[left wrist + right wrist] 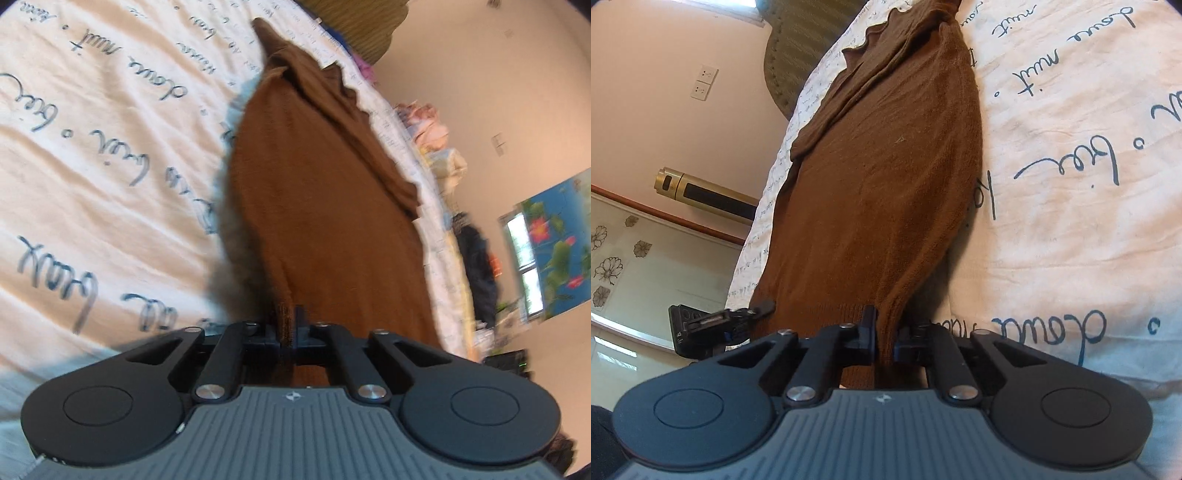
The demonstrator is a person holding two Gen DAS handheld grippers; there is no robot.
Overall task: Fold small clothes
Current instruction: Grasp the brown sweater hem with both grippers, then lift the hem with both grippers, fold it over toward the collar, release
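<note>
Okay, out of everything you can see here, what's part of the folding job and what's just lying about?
Part of the job:
brown top, its ribbed hem pinched by both
left gripper, jaws shut
right gripper, jaws shut
bedspread it lies on

Lying about:
clothes pile
headboard
gold appliance
flower curtain

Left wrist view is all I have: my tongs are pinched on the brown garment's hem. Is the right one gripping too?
Observer: Yes, the right tongs are shut on the brown garment, at its ribbed hem.
Operator: Can you see my left gripper from there?
Observer: Yes, its tip shows at the garment's left edge.
Operator: What lies off the bed that side?
Observer: A gold and black cylinder against the wall, with wall sockets above it.
</note>
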